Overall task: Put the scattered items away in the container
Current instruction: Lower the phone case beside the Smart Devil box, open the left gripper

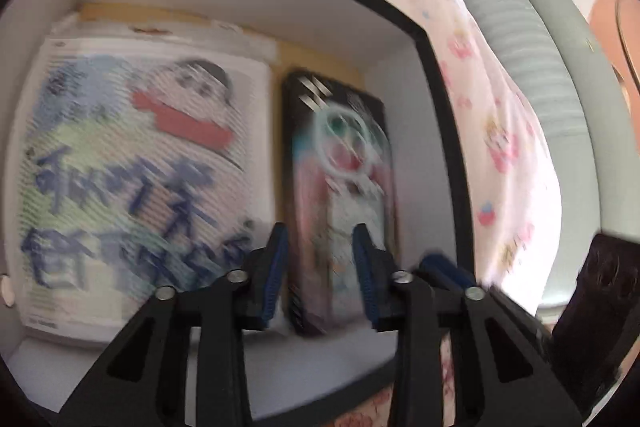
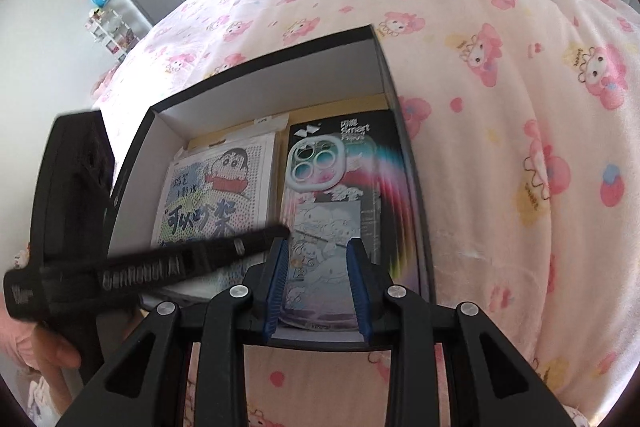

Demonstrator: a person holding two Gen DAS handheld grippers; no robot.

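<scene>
The box (image 2: 276, 95) sits on the bed (image 2: 480, 107), black-rimmed with white inner walls, and serves as the landmark. Inside it, a cartoon card (image 2: 216, 195) lies against the box's left wall and a phone case pack (image 2: 352, 187) lies against its right wall, the two just beside each other with a thin strip of yellow floor between them. Both reach near the box's far wall; a bare strip of floor stays free along the near wall.

The left tool (image 1: 320, 267) hangs inside the box over the pack's near end, jaws apart and holding nothing. The right tool (image 2: 316, 275) hovers above the box's near rim, over the pack, jaws apart and empty. Outside the box's right rim the bed lies open.
</scene>
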